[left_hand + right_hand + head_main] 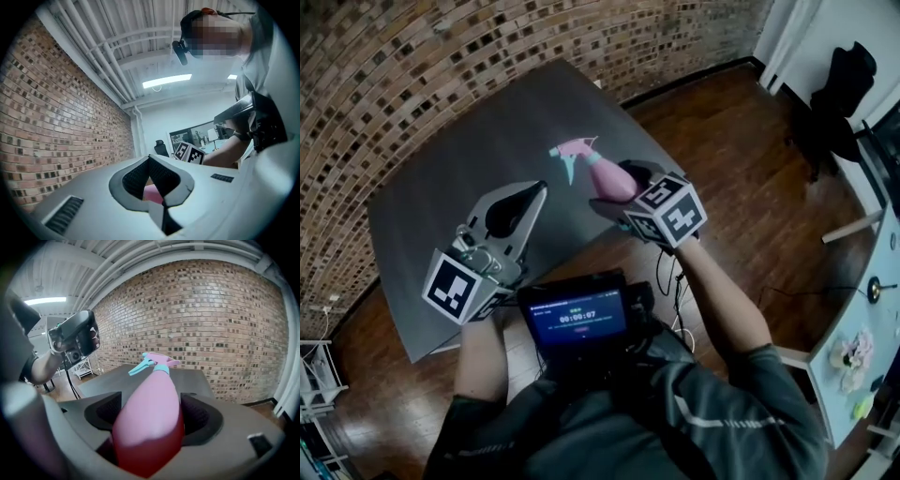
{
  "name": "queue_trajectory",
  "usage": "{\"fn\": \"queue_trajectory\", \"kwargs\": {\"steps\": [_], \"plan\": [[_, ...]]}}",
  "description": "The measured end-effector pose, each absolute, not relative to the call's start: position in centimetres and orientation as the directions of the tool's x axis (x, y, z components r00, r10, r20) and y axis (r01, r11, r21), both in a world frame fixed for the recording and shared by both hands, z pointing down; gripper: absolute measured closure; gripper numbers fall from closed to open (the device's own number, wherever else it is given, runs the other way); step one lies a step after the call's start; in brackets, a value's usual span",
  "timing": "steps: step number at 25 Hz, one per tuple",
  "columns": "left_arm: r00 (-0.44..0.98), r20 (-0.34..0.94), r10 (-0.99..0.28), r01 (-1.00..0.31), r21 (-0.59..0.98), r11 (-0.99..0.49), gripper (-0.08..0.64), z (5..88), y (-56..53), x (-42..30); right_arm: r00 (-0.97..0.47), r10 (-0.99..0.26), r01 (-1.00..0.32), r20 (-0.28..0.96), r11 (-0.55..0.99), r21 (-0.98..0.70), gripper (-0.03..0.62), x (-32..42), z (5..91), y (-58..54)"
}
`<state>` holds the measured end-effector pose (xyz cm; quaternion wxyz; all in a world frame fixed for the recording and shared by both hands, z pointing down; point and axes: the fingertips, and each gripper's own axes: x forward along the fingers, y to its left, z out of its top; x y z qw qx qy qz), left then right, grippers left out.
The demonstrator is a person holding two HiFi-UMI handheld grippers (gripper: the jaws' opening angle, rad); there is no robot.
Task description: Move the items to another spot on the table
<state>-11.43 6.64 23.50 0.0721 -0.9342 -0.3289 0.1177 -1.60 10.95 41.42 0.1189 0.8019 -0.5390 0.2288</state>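
A pink spray bottle [602, 167] with a teal trigger is held above the dark grey table [431, 197], nozzle pointing away from me. My right gripper [622, 185] is shut on the bottle's body. In the right gripper view the spray bottle [149, 413] fills the gap between the two pads, and the table [190, 376] lies beyond it. My left gripper [534, 190] hovers over the table to the left of the bottle. Its tips meet and hold nothing. In the left gripper view the left gripper [150, 160] points toward the right gripper's marker cube [190, 153].
A brick wall [412, 66] runs behind the table. Wooden floor [731, 169] lies to the right, with a black chair [842, 94] and a white desk [862, 347] beyond. A screen device [577, 317] hangs at my chest. A white shelf [314, 375] stands at the lower left.
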Motion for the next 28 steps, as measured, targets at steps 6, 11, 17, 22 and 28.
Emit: {"fn": "queue_trajectory", "kwargs": {"steps": [6,11,17,22,28], "plan": [[0.709,-0.114,0.696,0.676,-0.172,-0.717,0.563,24.0,12.1,-6.7,0.362,-0.798,-0.888,0.481,-0.452,-0.081,0.189,2.5,40.5,16.8],[0.675,-0.106,0.73,0.713,-0.161,-0.683,0.563,24.4,14.3,-2.5,0.404,-0.782,-0.859,0.475,-0.503,-0.099,0.189,6.0,40.6,19.4],[0.65,-0.141,0.747,0.733,-0.143,-0.665,0.563,25.3,16.2,3.3,0.426,-0.767,-0.851,0.48,-0.519,-0.075,0.189,11.1,41.0,21.6],[0.666,-0.145,0.732,0.723,-0.115,-0.681,0.563,26.1,15.7,9.0,0.412,-0.763,-0.858,0.498,-0.509,-0.071,0.189,16.7,41.4,21.8],[0.712,-0.182,0.678,0.672,-0.105,-0.733,0.563,25.7,13.3,15.8,0.367,-0.766,-0.877,0.527,-0.474,-0.077,0.189,23.7,41.5,20.7]]}}
